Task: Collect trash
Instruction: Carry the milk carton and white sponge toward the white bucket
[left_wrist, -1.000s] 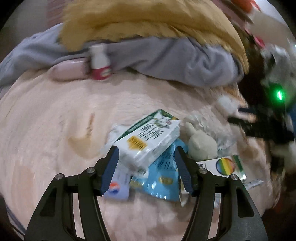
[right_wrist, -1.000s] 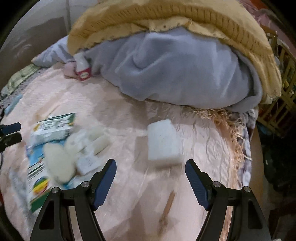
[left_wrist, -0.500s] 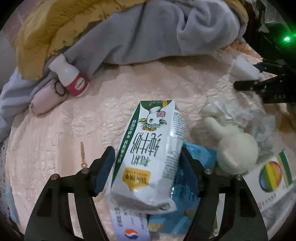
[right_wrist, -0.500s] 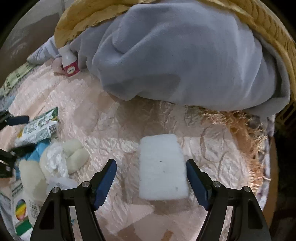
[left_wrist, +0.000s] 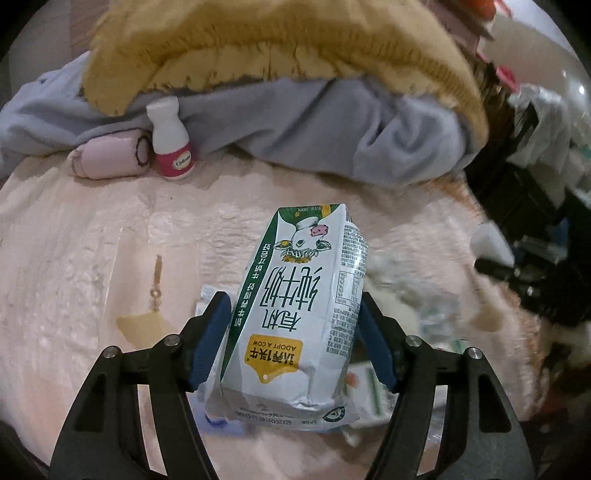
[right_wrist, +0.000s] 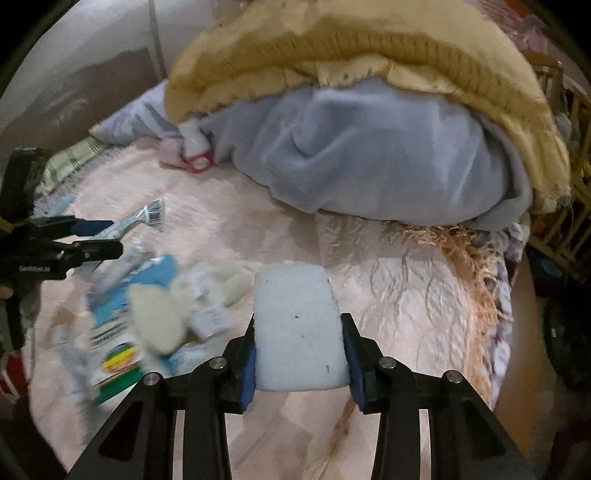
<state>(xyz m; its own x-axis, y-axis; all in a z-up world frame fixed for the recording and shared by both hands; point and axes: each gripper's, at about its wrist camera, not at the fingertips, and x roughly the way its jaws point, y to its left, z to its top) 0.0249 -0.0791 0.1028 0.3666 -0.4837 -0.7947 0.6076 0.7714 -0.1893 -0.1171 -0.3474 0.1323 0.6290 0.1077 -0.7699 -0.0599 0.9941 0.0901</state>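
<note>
Milk carton (left_wrist: 295, 314) clamped between blue pads of left gripper (left_wrist: 293, 334), lifted above litter pile (right_wrist: 147, 314) on pink bedspread (left_wrist: 92, 258). White foam block (right_wrist: 299, 328) squeezed in right gripper (right_wrist: 299, 358), whose jaws have just been closing onto it. Small white bottle (left_wrist: 170, 142) stands against grey blanket (left_wrist: 314, 125), beneath yellow knit blanket (right_wrist: 369, 48).
</note>
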